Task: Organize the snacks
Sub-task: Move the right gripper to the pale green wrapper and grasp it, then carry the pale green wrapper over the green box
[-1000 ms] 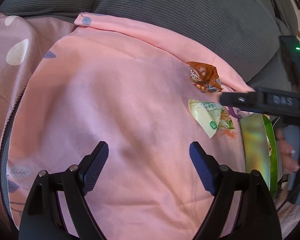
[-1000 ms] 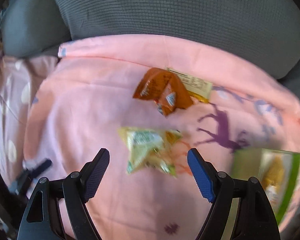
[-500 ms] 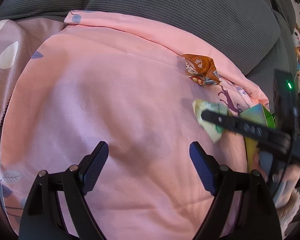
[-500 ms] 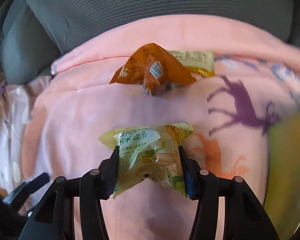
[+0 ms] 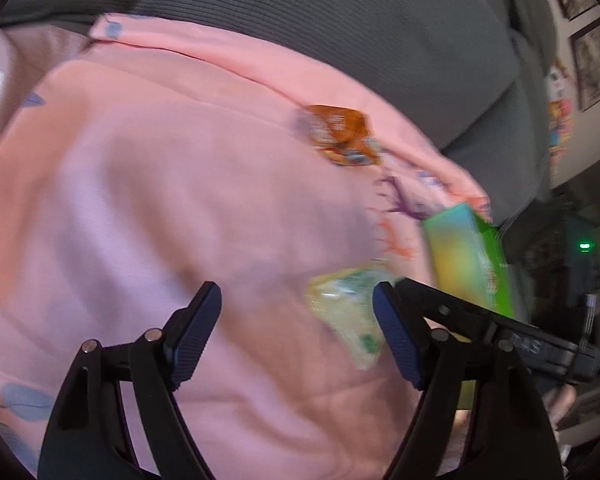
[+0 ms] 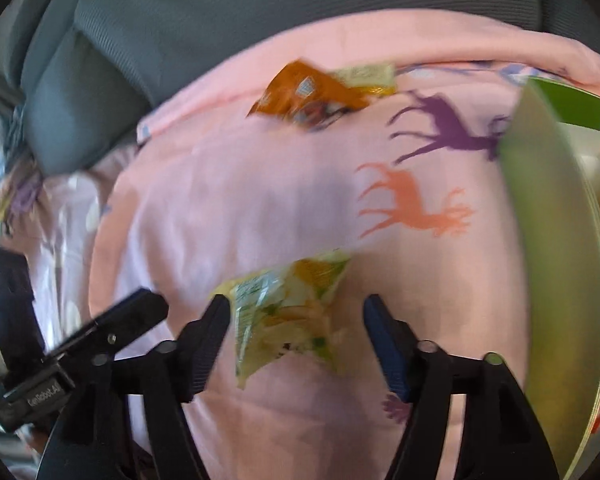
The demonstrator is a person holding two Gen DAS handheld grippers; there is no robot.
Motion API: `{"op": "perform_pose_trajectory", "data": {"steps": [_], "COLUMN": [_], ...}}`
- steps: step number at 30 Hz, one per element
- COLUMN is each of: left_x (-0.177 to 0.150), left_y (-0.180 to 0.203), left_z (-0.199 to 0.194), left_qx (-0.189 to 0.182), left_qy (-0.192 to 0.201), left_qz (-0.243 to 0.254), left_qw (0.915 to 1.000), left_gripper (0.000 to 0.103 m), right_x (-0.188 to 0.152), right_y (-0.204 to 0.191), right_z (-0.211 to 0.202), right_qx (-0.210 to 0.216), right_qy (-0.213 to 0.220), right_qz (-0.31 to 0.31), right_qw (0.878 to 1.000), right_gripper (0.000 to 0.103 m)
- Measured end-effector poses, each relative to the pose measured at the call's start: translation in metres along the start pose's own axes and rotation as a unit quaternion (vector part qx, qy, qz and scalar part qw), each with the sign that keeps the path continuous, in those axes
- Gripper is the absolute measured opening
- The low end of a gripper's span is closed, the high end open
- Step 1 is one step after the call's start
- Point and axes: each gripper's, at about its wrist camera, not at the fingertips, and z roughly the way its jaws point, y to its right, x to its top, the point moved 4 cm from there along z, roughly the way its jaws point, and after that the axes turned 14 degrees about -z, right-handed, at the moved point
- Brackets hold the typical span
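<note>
A yellow-green snack packet (image 6: 288,312) sits between the fingers of my right gripper (image 6: 300,332), which is shut on it and holds it above the pink blanket (image 6: 280,184). The same packet (image 5: 348,312) shows in the left wrist view, beside the right gripper's arm. An orange snack packet (image 6: 308,96) lies farther back with a pale yellow packet (image 6: 368,76) behind it; the orange one also shows in the left wrist view (image 5: 340,132). A green open box (image 6: 552,240) stands at the right. My left gripper (image 5: 300,332) is open and empty above the blanket.
The grey sofa backrest (image 5: 340,32) rises behind the blanket. The green box (image 5: 468,256) stands near the blanket's right edge. A patterned pink sheet (image 6: 60,216) lies to the left. The left gripper's body (image 6: 60,364) shows at the lower left of the right wrist view.
My right gripper closed on the yellow-green packet, lifted it off the blanket and carried it right, closer to the green box. My left gripper stayed open and shifted slightly.
</note>
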Motion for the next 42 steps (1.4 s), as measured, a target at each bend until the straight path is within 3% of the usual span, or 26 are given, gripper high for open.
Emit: {"op": "perform_pose_trajectory", "data": {"steps": [2, 5, 7, 8, 11, 13, 14, 18, 23, 28, 35, 42], "left_x": [-0.007, -0.02, -0.029, -0.033, -0.041, -0.042, -0.042, -0.04, -0.043, -0.047, -0.061, -0.076], "left_y": [0.009, 0.021, 0.029, 0.033, 0.041, 0.042, 0.043, 0.049, 0.081, 0.121, 0.185, 0.228], "left_z": [0.006, 0.02, 0.031, 0.036, 0.052, 0.061, 0.062, 0.06, 0.049, 0.04, 0.049, 0.079], "left_qx": [-0.021, -0.01, -0.004, -0.005, -0.002, 0.033, 0.045, 0.057, 0.095, 0.07, 0.045, 0.027], "left_qy": [-0.021, -0.04, -0.055, -0.065, -0.085, -0.076, -0.066, -0.061, -0.02, -0.002, 0.009, -0.008], "left_qz": [0.01, 0.039, 0.06, 0.07, 0.085, 0.094, 0.103, 0.104, 0.149, 0.173, 0.228, 0.271], "left_qw": [0.9995, 0.9984, 0.9967, 0.9954, 0.9927, 0.9921, 0.9915, 0.9911, 0.9841, 0.9824, 0.9725, 0.9621], "left_gripper": [0.078, 0.072, 0.066, 0.064, 0.048, 0.027, 0.024, 0.023, 0.021, 0.021, 0.021, 0.022], "right_x": [0.001, 0.001, 0.003, 0.003, 0.002, 0.002, 0.003, 0.004, 0.008, 0.008, 0.002, -0.011], "right_y": [0.006, 0.009, 0.002, -0.001, -0.008, -0.007, -0.007, -0.01, -0.015, 0.0, 0.039, 0.09], "right_z": [-0.002, -0.003, 0.005, 0.009, 0.024, 0.031, 0.031, 0.02, -0.008, -0.054, -0.11, -0.137], "right_qx": [0.013, 0.039, 0.046, 0.049, 0.064, 0.057, 0.057, 0.052, 0.027, 0.011, -0.017, -0.022], "right_qy": [0.011, 0.018, 0.015, 0.009, -0.015, -0.026, -0.021, -0.005, 0.034, 0.093, 0.165, 0.201], "right_qz": [0.009, 0.019, 0.008, 0.006, 0.002, 0.004, 0.005, -0.015, -0.041, -0.038, -0.005, 0.063], "right_qw": [1.0, 0.999, 0.999, 0.999, 0.998, 0.998, 0.998, 0.999, 0.998, 0.995, 0.986, 0.977], "right_gripper": [0.071, 0.071, 0.068, 0.061, 0.049, 0.044, 0.043, 0.042, 0.042, 0.042, 0.042, 0.042]}}
